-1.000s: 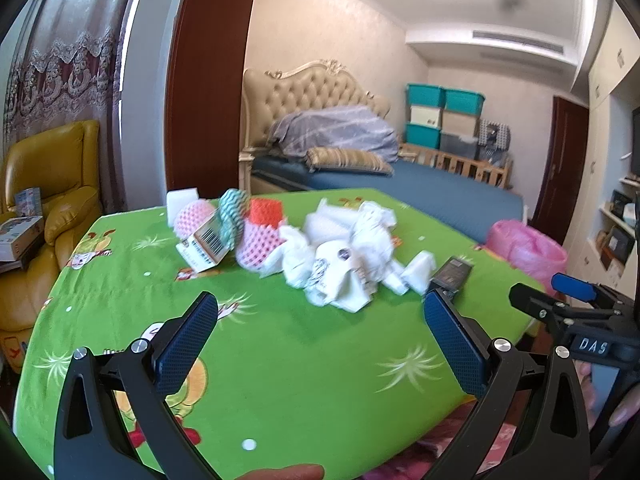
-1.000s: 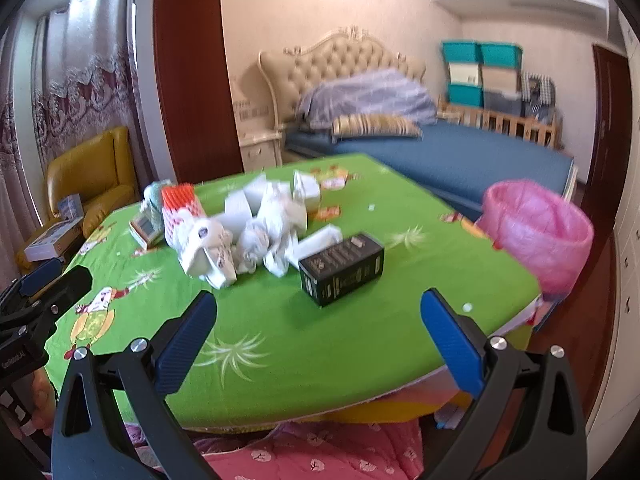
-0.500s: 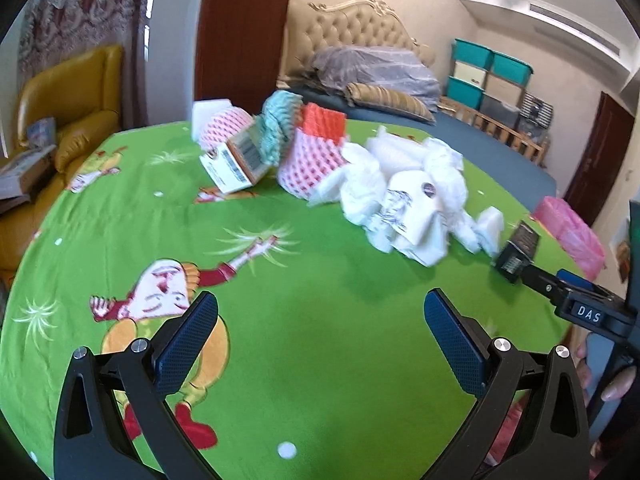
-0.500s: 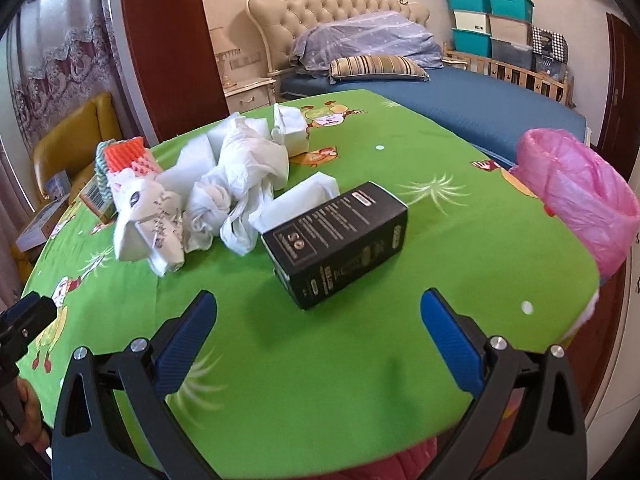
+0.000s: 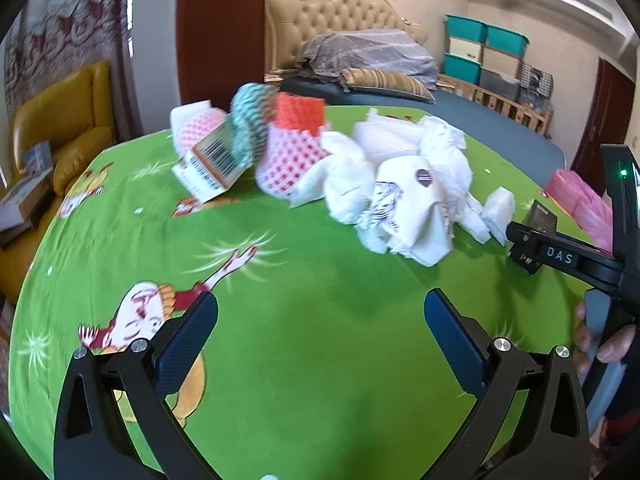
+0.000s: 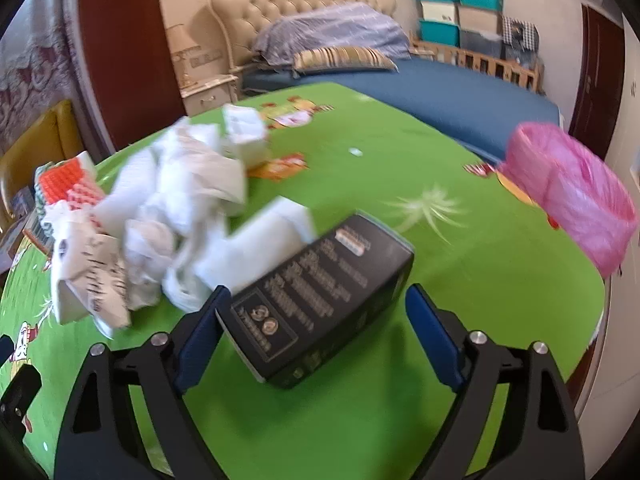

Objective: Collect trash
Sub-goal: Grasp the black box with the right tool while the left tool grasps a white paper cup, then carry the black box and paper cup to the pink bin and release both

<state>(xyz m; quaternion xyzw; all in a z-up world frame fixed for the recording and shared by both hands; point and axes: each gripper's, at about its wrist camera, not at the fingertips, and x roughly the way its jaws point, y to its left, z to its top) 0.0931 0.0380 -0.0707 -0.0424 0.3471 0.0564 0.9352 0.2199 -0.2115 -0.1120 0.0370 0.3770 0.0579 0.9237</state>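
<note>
A black carton (image 6: 320, 296) lies on the green tablecloth (image 6: 460, 280), and my right gripper (image 6: 316, 291) straddles it. Its jaws are closing: the left pad sits at the carton's corner, while a gap remains at the right pad. Behind the carton is a heap of crumpled white paper and bags (image 6: 168, 200). In the left wrist view the same white heap (image 5: 400, 184) lies ahead, with pink, orange and teal foam nets (image 5: 288, 148) and a barcoded carton (image 5: 212, 164). My left gripper (image 5: 322, 296) hangs open over bare cloth, short of the heap, with nothing in it.
A bin lined with a pink bag (image 6: 576, 196) stands just off the table's right edge. A bed (image 6: 440, 80) lies beyond the table, a yellow armchair (image 5: 68, 120) to the left. A hand (image 5: 600, 344) on the right gripper's handle shows at right in the left wrist view.
Both grippers have come forward and lower over the table. The right one has closed in around the black carton and its jaws have narrowed. The left one has neared the heap.
</note>
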